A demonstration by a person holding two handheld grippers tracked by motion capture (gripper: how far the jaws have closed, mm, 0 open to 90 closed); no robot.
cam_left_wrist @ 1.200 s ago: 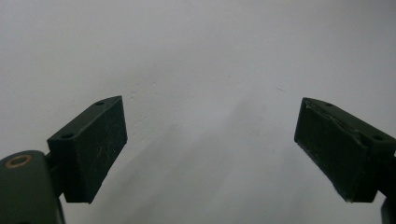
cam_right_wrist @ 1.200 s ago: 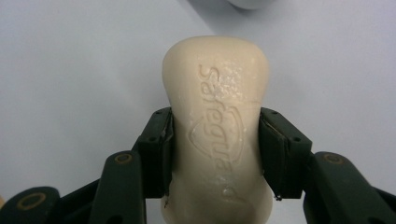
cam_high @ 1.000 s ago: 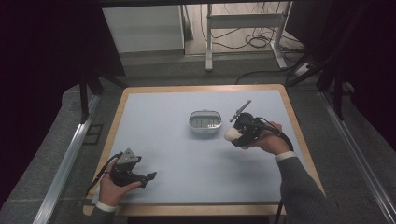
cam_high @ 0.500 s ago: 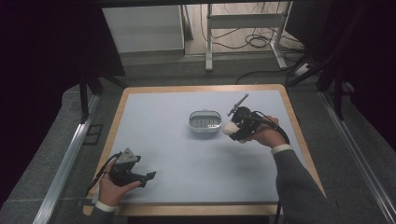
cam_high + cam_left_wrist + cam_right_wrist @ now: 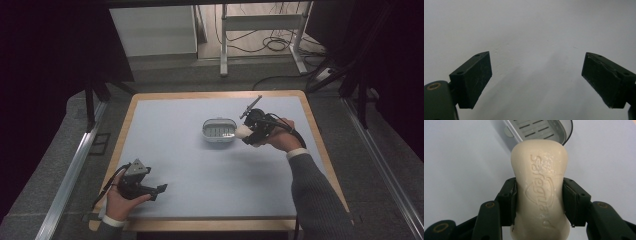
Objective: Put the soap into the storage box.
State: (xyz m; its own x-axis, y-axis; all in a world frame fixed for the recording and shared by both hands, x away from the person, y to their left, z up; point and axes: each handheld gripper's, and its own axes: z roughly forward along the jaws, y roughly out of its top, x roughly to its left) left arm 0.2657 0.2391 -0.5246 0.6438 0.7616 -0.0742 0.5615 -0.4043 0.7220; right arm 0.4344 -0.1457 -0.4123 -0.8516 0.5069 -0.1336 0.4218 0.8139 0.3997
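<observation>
At seven o'clock, near the table's (image 5: 165, 107) front edge, the left gripper (image 5: 159, 189) rests with fingers apart over bare surface. Centre holds the soap dish (image 5: 219, 131); at its three o'clock the right gripper (image 5: 248, 134) clamps the soap bar (image 5: 539, 192), just beside the rim.

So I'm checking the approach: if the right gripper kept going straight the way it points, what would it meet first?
Probably the soap dish: it lies just beyond the soap bar clamped in the right gripper. Height above the dish is unclear.
</observation>
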